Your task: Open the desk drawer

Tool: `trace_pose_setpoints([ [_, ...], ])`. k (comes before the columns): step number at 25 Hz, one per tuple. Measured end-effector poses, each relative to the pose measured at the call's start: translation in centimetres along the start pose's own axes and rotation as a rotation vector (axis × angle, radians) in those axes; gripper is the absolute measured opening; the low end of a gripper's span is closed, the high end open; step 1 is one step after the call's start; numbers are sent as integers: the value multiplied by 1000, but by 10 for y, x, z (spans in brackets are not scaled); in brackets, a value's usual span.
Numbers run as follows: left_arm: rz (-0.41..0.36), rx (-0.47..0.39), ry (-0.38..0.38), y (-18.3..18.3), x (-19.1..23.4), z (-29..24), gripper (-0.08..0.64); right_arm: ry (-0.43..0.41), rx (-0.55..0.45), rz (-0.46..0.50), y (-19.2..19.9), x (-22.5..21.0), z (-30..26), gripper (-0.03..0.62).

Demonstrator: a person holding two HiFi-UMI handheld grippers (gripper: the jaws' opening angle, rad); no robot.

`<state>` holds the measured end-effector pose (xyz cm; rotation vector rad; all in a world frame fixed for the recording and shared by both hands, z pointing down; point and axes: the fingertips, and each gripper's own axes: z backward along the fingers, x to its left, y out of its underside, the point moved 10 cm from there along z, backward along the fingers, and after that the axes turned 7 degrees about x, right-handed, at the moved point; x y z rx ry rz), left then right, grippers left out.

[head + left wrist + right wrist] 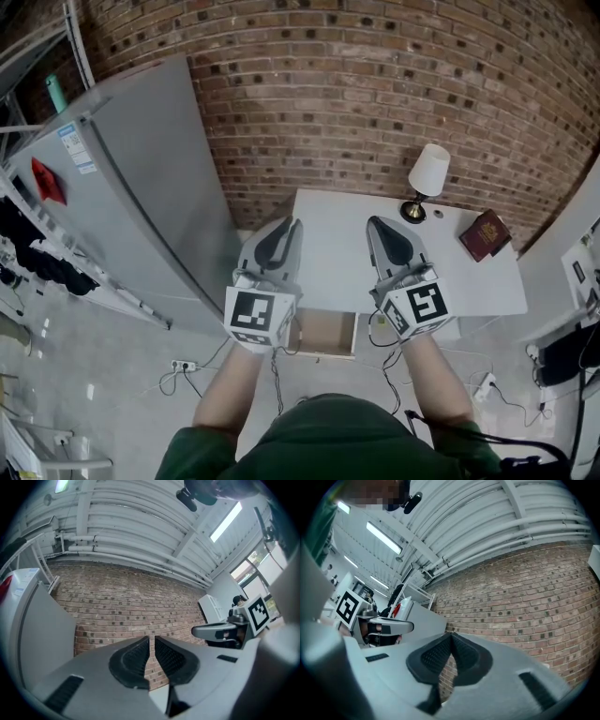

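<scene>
The white desk (328,244) stands against the brick wall. Under its front edge its drawer (326,334) is pulled out, and the brown bottom shows. I hold both grippers side by side above the desk's front, apart from the drawer, pointing at the wall. My left gripper (296,223) (151,640) has a narrow slit between its pads with nothing in it. The pads of my right gripper (372,223) (451,635) meet at the tips and hold nothing. Each gripper view shows the other gripper at its side.
A white-shaded lamp (427,178) and a dark red booklet (486,234) sit on the desk's far right. A tall grey cabinet (141,187) stands to the left. Cables and a power strip (183,366) lie on the floor. White shelving (581,272) is at the right edge.
</scene>
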<state>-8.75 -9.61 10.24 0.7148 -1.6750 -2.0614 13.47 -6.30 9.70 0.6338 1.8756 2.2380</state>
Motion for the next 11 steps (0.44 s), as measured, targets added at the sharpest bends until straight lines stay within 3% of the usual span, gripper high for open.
trace_pose_setpoints([
  [11, 15, 12, -15, 7, 14, 12, 35, -19, 5, -13, 5, 18, -10, 0],
])
